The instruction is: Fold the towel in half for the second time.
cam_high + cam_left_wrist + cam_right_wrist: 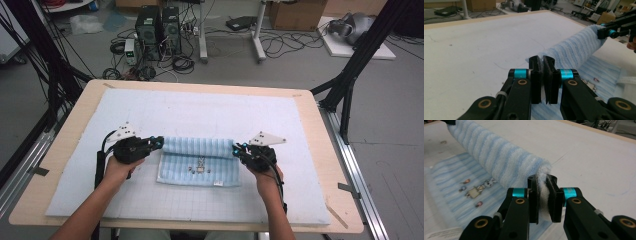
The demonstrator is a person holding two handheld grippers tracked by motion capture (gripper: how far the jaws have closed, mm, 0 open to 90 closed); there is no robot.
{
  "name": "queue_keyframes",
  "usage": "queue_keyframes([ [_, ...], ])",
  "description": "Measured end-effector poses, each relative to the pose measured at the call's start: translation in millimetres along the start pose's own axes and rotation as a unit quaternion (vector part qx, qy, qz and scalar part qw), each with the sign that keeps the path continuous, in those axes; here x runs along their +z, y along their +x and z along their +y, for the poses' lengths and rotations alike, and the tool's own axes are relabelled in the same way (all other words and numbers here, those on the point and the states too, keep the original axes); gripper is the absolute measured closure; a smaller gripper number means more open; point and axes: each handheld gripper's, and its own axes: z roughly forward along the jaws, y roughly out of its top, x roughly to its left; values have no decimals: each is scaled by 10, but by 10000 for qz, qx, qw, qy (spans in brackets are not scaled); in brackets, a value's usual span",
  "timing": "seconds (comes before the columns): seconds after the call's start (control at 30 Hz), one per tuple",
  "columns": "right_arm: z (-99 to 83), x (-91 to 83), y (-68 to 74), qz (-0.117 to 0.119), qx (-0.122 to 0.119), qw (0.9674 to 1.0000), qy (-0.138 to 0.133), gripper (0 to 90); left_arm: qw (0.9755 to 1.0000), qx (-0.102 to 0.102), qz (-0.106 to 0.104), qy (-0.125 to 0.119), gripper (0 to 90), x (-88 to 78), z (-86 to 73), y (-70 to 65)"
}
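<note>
Blue-and-white striped towel point(199, 161) lies at the worktop point(320, 120) centre on a pale mat point(200, 112), its far edge lifted in a fold. Left gripper point(159, 142) clamps the 9 o'clock corner; right gripper point(235, 148) clamps the 3 o'clock corner, jaws clenched on cloth.

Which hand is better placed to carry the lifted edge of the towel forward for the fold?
Neither alone: the left tongs and the right tongs each clamp one end of the towel, so both should probably move together.
</note>
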Motion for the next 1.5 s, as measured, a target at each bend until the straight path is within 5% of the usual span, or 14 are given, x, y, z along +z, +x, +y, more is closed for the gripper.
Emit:
queue_keyframes([
  [0.27, -260, -194, 241, 8, -60, 10000, -52, 816, 9992, 314, -160, 172, 845, -142, -201, -236],
  [0.57, -410, -289, 352, 8, -155, 9998, 111, 808, 9985, 283, -281, 367, 845, -204, -353, -365],
  [0.67, -452, -307, 371, -43, -205, 9995, 219, 710, 9984, 141, -285, 462, 700, -224, -385, -358],
  [0.77, -458, -419, 325, -64, 128, 9999, -71, 626, 9992, -154, -280, 226, 557, -286, -329, -296],
  [0.87, -430, -580, 272, -89, 470, 9973, -559, 620, 9993, -274, -208, -140, 549, -366, -243, -243],
  [1.03, -411, -564, 240, -52, 557, 9962, -671, 616, 9982, -377, -179, -435, 558, -407, -168, -180],
  [1.1, -413, -460, 281, 94, 503, 9978, -419, 610, 9989, -326, -179, -271, 561, -363, -184, -194],
  [1.2, -416, -270, 371, 211, 231, 9995, 64, 608, 9994, -187, -38, 292, 557, -218, -237, -237],
  [1.33, -464, -78, 490, 96, -252, 9973, 683, 599, 9951, -195, 385, 894, 515, -19, -309, -229],
  [1.4, -513, -51, 552, 18, -451, 9967, 679, 599, 9924, -299, 560, 1056, 473, 42, -326, -206],
  [1.5, -504, -109, 523, 122, -367, 9975, 594, 568, 9897, -486, 662, 1173, 427, 109, -321, -161],
])
